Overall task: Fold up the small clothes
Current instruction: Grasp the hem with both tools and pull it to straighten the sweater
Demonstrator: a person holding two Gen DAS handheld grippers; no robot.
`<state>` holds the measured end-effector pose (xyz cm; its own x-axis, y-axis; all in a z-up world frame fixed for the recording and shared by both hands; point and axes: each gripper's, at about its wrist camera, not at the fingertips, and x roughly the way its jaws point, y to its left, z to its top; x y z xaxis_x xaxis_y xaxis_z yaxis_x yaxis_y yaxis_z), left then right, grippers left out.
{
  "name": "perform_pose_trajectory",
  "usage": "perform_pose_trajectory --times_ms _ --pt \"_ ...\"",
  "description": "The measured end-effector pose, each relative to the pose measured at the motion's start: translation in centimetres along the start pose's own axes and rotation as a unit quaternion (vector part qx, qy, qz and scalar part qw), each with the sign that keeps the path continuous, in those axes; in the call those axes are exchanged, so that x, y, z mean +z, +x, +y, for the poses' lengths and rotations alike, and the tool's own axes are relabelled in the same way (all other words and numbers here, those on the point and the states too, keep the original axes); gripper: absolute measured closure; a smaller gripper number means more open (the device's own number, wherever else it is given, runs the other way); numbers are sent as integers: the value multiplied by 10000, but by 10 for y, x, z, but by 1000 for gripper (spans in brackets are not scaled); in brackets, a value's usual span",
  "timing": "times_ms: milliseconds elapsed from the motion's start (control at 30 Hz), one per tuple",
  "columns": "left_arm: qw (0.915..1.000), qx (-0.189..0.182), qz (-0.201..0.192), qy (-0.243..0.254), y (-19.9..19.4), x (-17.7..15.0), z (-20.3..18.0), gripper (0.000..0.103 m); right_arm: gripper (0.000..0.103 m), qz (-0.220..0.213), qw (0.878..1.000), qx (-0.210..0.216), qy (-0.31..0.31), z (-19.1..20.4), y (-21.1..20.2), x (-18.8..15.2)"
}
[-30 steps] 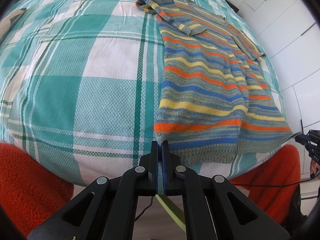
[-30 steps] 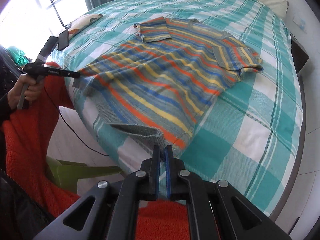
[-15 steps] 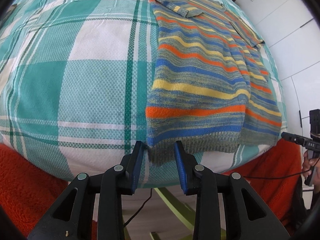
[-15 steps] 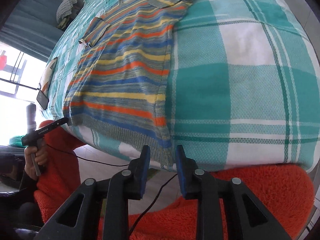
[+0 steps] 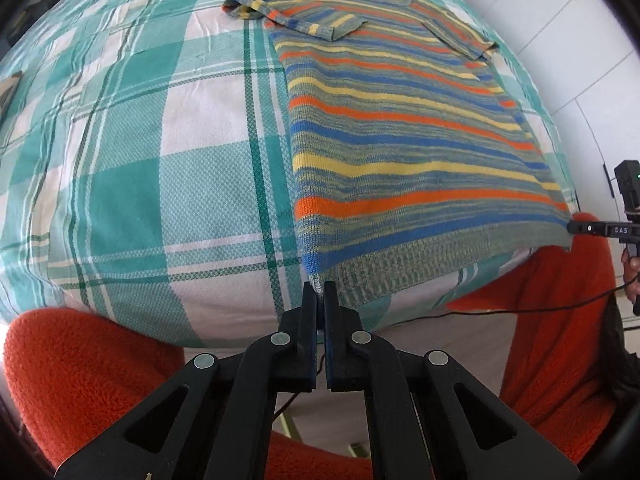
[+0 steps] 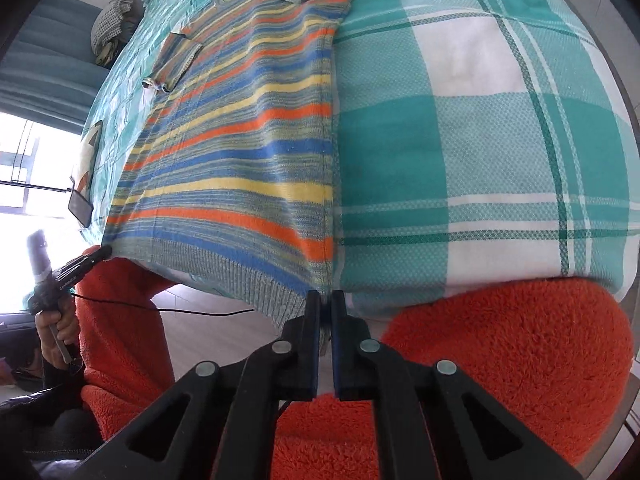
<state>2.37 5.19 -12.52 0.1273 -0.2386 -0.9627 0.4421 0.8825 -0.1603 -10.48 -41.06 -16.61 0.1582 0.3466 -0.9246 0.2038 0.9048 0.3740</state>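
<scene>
Phone (image 6: 81,208) beside striped sweater (image 6: 248,152)

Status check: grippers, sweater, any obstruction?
Left gripper shut on striped knit sweater at one hem corner; right gripper shut on the other. Sweater flat on checked teal bedspread. Nothing obstructing.

The left gripper (image 5: 319,285) points steeply down, its black fingers (image 5: 308,300) pressed together on a corner of the sweater's (image 5: 400,152) ribbed hem, which sticks out at 12 o'clock from the tips. The right gripper (image 6: 325,296) also points steeply down, its fingers (image 6: 313,308) clamped on the other hem corner. In the left wrist view the right gripper's tip reaches in from 3 o'clock. In the right wrist view the left hand (image 6: 56,320) wraps the other gripper's handle at 9 o'clock. Orange fleece sleeves (image 6: 508,356) fill the lower edges of both views.
</scene>
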Motion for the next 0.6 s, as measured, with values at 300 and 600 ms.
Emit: perform_pose_trajectory --times_ms 300,600 --pt "9970 402 507 -417 62 1 13 103 98 370 9958 -830 -66 -6 49 22" --pt "9938 598 606 -717 56 -2 36 90 82 266 9950 -954 -83 -1 44 13"
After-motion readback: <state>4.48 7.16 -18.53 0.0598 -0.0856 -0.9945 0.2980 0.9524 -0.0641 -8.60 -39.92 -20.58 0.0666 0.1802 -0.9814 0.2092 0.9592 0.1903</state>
